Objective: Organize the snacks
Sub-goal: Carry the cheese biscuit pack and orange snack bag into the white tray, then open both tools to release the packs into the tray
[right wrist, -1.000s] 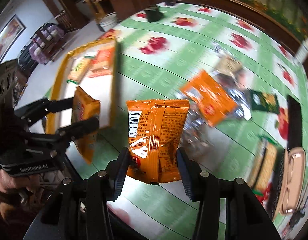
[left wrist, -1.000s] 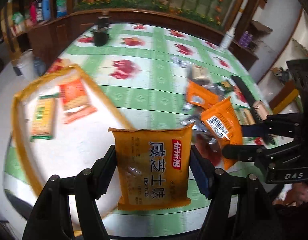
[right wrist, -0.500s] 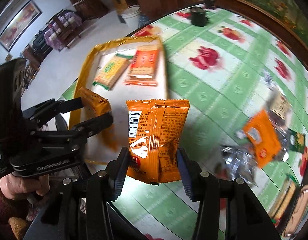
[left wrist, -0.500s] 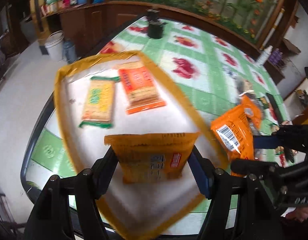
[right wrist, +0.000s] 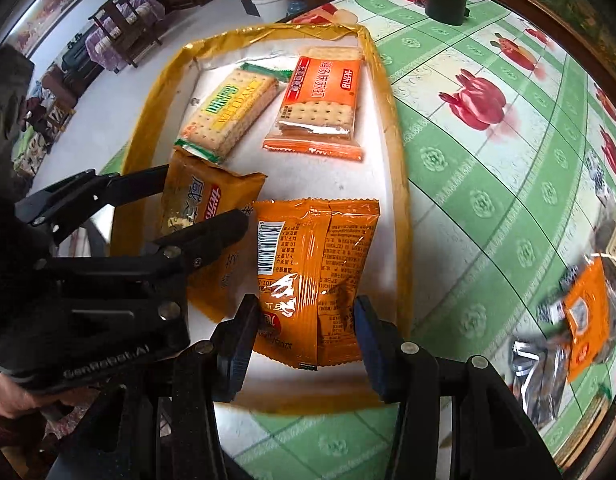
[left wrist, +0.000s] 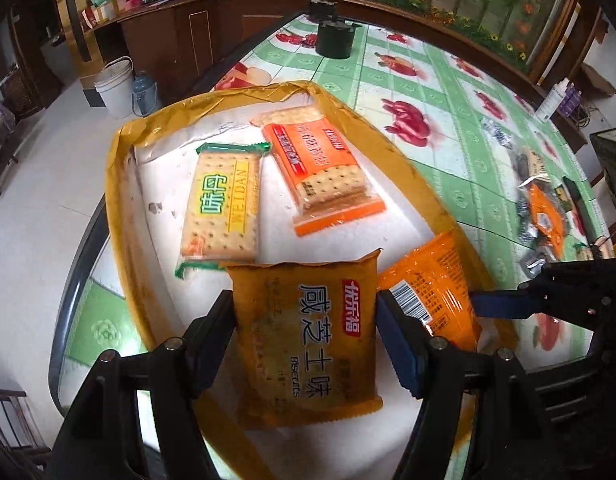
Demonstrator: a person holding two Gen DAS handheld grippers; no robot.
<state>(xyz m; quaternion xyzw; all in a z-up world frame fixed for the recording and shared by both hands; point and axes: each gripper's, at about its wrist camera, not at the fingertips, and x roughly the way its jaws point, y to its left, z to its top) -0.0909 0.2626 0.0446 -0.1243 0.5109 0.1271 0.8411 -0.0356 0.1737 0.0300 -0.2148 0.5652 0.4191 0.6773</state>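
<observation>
Covering most of both views, the bench (left wrist: 448, 92) wears a green-and-white checked cloth printed with red fruit. Near its edge sits a shallow tray (right wrist: 396, 128) with a white floor and a yellow-taped rim. Two cracker packs lie flat at the tray's far end: a green-trimmed pack (left wrist: 221, 208) on the left and, just beside it, an orange-banded pack (left wrist: 324, 164), apart from each other by a narrow strip of white.

Over the near half of the tray, the left gripper (left wrist: 303, 320) has its fingers (left wrist: 209, 332) closed against the two side edges of a dull-yellow biscuit packet (left wrist: 308, 344), which hangs face-up between them with its printed lettering readable. In the right wrist view the packet's far edge reaches close to the green-trimmed pack. Just to its right, the right gripper (right wrist: 303, 332) has its fingers (right wrist: 370, 340) pinched on the lower sides of a glossy orange snack bag (right wrist: 308, 276), back seam and barcode facing the camera, held above the tray's near right part. I cannot tell whether either packet touches the tray floor.

Well apart, toward the bench's far right side, a loose heap of orange and silver wrappers (right wrist: 568, 328) lies on the cloth. A dark round pot (left wrist: 334, 38) stands at the far end of the bench.
</observation>
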